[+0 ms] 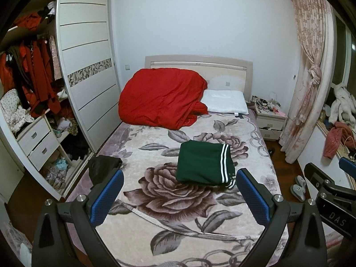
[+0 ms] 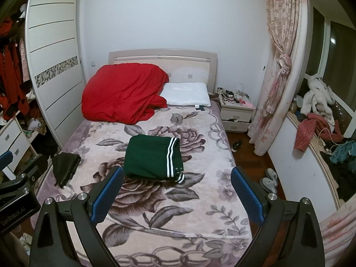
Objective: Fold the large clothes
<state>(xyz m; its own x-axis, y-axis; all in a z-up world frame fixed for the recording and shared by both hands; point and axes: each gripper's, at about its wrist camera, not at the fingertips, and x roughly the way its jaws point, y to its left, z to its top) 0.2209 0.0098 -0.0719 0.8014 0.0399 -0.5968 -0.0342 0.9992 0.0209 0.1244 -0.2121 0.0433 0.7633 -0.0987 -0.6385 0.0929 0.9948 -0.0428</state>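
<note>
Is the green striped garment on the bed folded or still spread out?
Folded. The green garment lies as a compact stacked rectangle on the floral blanket, its white stripes doubled at one edge; neither gripper touches it.

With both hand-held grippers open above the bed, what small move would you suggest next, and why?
Probably reach the left hand-held gripper toward the black garment at the bed's left edge. The green garment already lies folded, the black one looks crumpled, and the right hand-held gripper holds nothing either.
</note>
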